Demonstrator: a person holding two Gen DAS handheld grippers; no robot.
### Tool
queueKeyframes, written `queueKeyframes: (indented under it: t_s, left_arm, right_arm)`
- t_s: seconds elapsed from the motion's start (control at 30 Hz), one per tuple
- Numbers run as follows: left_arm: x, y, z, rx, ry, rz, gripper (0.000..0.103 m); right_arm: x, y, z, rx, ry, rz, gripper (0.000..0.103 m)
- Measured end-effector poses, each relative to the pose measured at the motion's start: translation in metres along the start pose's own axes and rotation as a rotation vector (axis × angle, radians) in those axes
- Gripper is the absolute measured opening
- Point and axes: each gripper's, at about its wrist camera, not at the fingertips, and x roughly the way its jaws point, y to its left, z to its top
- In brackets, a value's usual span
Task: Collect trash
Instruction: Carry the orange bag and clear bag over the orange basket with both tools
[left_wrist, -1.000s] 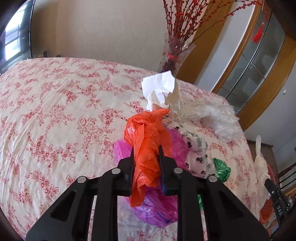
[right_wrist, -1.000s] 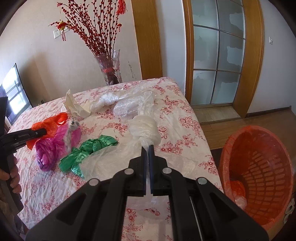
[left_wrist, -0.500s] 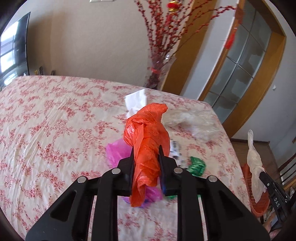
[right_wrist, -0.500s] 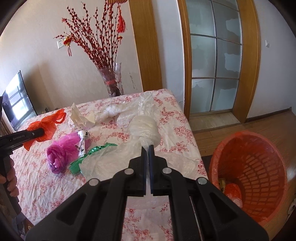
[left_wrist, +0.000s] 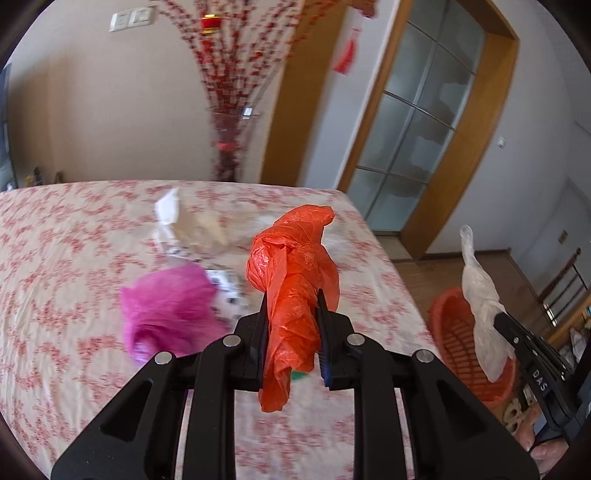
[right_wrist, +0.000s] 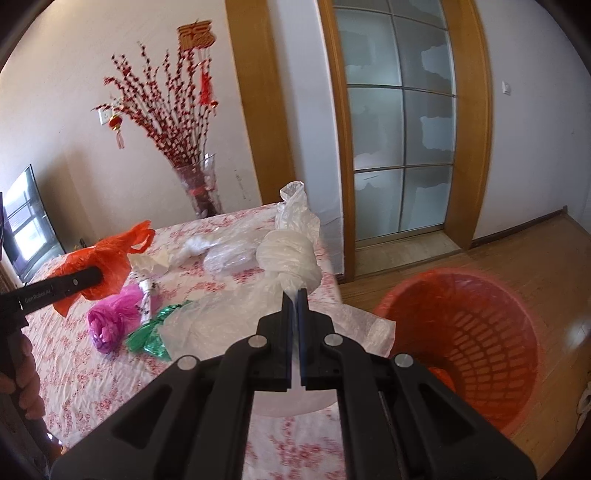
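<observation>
My left gripper (left_wrist: 291, 299) is shut on a crumpled orange plastic bag (left_wrist: 295, 273) and holds it above the floral table; it also shows in the right wrist view (right_wrist: 99, 266). My right gripper (right_wrist: 293, 295) is shut on a knotted white plastic bag (right_wrist: 291, 254), lifted near the table's right edge; in the left wrist view this bag (left_wrist: 480, 302) hangs over the orange basket. The orange trash basket (right_wrist: 461, 332) stands on the floor to the right of the table (right_wrist: 92, 362).
On the table lie a pink bag (right_wrist: 110, 317), a green bag (right_wrist: 151, 332), clear plastic bags (right_wrist: 221, 254) and white crumpled paper (left_wrist: 173, 210). A glass vase with red branches (right_wrist: 195, 184) stands behind. A glass door (right_wrist: 399, 122) and wood floor are at right.
Both grippers have risen with their bags. The left gripper has swung right, toward the basket. The white bag is now lifted clear, near the basket.
</observation>
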Motion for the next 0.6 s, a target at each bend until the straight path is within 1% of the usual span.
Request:
queueKeyframes:
  t_s: [0.37, 0.6]
  left_arm:
    - [0.020, -0.074, -0.009, 0.089, 0.037, -0.123, 0.021]
    - [0.038, -0.119, -0.018, 0.137, 0.065, -0.203, 0.021]
  right_arm:
    - [-0.022, -0.052, 0.002, 0.048, -0.044, -0.076, 0.004]
    - [-0.029, -0.086, -0.004, 0.085, -0.056, -0.130, 0.004]
